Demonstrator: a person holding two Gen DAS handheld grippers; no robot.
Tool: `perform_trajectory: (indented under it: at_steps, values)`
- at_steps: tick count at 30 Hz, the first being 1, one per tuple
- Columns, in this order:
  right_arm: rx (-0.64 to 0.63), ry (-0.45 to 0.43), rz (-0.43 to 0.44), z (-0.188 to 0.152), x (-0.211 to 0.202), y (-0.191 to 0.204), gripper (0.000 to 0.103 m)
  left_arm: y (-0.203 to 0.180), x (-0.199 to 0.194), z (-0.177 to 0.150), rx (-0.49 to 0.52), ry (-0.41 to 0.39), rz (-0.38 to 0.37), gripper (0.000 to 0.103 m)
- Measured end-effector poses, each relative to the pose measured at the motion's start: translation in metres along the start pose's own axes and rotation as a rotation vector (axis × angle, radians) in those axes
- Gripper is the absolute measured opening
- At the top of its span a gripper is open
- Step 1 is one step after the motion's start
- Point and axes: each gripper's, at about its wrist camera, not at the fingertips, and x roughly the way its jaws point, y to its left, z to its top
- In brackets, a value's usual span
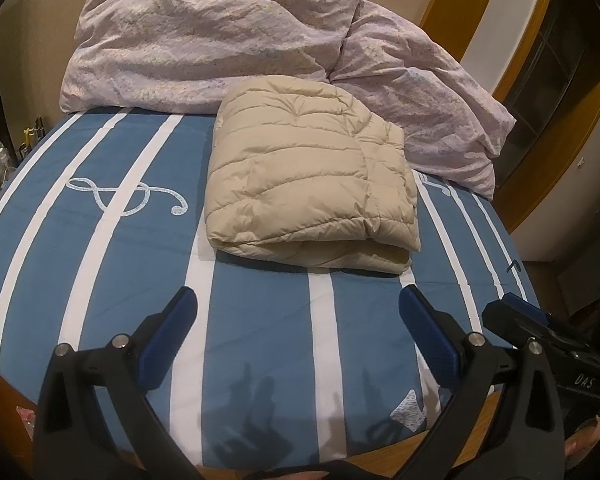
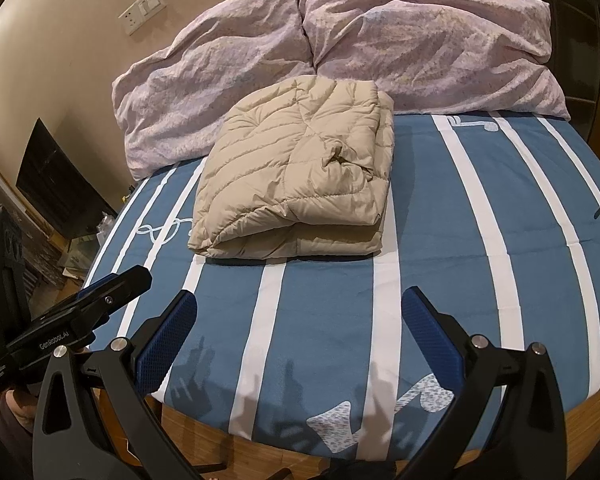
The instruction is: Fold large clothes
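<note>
A beige quilted puffer jacket (image 1: 308, 172) lies folded into a thick rectangle on the blue and white striped bed sheet (image 1: 260, 320); it also shows in the right wrist view (image 2: 296, 176). My left gripper (image 1: 298, 300) is open and empty, held above the bed's near edge, short of the jacket. My right gripper (image 2: 300, 304) is open and empty, also back near the front edge. The right gripper shows at the right of the left wrist view (image 1: 512, 308). The left gripper shows at the left of the right wrist view (image 2: 116, 284).
A crumpled pale pink duvet (image 1: 220, 40) is piled along the far side of the bed, touching the jacket's far edge. The wooden bed frame (image 2: 580, 416) shows at the near edge. A dark cabinet (image 2: 56, 184) stands left of the bed, below wall switches (image 2: 142, 10).
</note>
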Motion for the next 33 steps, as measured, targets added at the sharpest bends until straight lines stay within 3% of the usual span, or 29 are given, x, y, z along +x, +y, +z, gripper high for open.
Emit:
perform_trajectory:
  at_steps: [33]
  values:
    - [0.021, 0.016, 0.006, -0.0054, 0.0052, -0.0016, 0.102, -0.0001, 0.0031, -0.0037, -0.007, 0.005, 0.006, 0.101]
